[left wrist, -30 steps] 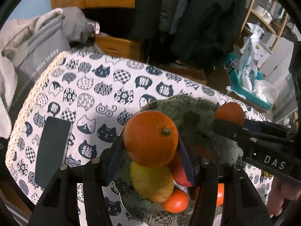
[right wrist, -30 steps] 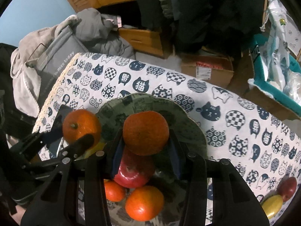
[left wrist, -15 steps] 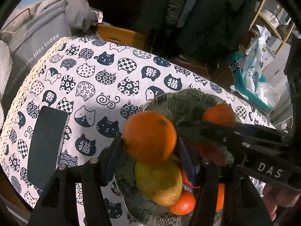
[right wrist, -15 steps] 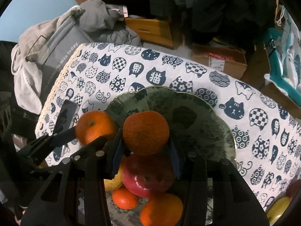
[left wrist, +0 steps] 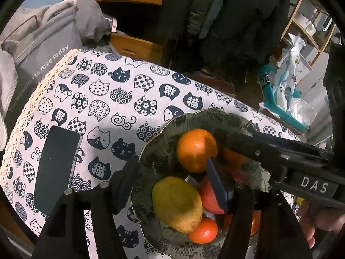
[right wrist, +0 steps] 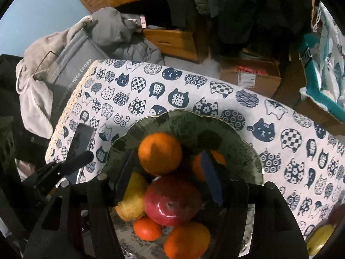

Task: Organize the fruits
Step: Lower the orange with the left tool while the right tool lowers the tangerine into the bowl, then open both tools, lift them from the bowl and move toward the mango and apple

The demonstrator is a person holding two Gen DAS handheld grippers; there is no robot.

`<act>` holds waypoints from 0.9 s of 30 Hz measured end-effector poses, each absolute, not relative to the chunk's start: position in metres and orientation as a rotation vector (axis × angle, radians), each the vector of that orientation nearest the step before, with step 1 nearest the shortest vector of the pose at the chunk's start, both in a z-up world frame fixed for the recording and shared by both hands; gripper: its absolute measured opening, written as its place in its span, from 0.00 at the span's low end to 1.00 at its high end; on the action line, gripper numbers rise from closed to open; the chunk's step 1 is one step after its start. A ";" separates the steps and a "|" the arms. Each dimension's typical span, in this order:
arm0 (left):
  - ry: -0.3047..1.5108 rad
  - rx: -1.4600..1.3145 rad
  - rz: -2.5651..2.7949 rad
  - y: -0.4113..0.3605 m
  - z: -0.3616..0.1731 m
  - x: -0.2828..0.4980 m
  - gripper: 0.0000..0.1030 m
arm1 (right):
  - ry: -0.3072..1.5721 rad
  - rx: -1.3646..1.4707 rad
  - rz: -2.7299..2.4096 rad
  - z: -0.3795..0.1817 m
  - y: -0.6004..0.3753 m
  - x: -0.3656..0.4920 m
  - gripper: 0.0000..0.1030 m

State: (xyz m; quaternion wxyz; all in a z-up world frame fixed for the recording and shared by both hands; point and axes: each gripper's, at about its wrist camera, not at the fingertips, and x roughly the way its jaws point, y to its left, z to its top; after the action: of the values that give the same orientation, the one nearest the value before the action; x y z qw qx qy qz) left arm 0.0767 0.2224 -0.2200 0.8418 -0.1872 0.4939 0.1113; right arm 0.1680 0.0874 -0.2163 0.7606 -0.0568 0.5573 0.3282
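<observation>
Both jaws are opening over the dark green scalloped glass plate (right wrist: 243,149) — each round orange (right wrist: 160,153) and (right wrist: 200,166) now free. Piled fruit could roll off onto the cat-print surface (left wrist: 120,99) — a nudge suffices.

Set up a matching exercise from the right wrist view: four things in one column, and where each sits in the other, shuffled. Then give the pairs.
Things:
1. red apple
2. phone
3. yellow fruit
4. cardboard box

Places:
A. on the floor beyond the table
B. in the green plate, among the oranges
C. on the cat-print cloth, left of the plate
D. on the cloth at the picture's lower right edge, outside the plate

Pairs: 1-B, 2-C, 3-D, 4-A
</observation>
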 end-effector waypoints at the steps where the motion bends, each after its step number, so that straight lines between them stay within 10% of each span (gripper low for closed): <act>1: 1.038 -0.395 0.234 0.222 -0.218 0.076 0.65 | 1.203 -0.133 0.708 -0.213 0.086 0.167 0.63; 27: 0.903 -0.332 0.141 0.170 -0.143 0.062 0.73 | 0.983 -0.260 0.474 -0.121 -0.010 0.138 0.67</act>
State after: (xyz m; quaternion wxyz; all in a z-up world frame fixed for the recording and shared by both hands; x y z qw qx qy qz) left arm 0.0619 0.1702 -0.1430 0.8841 -0.1596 0.4340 0.0677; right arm 0.1378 -0.0099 -0.1211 0.8468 -0.1234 0.4660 0.2250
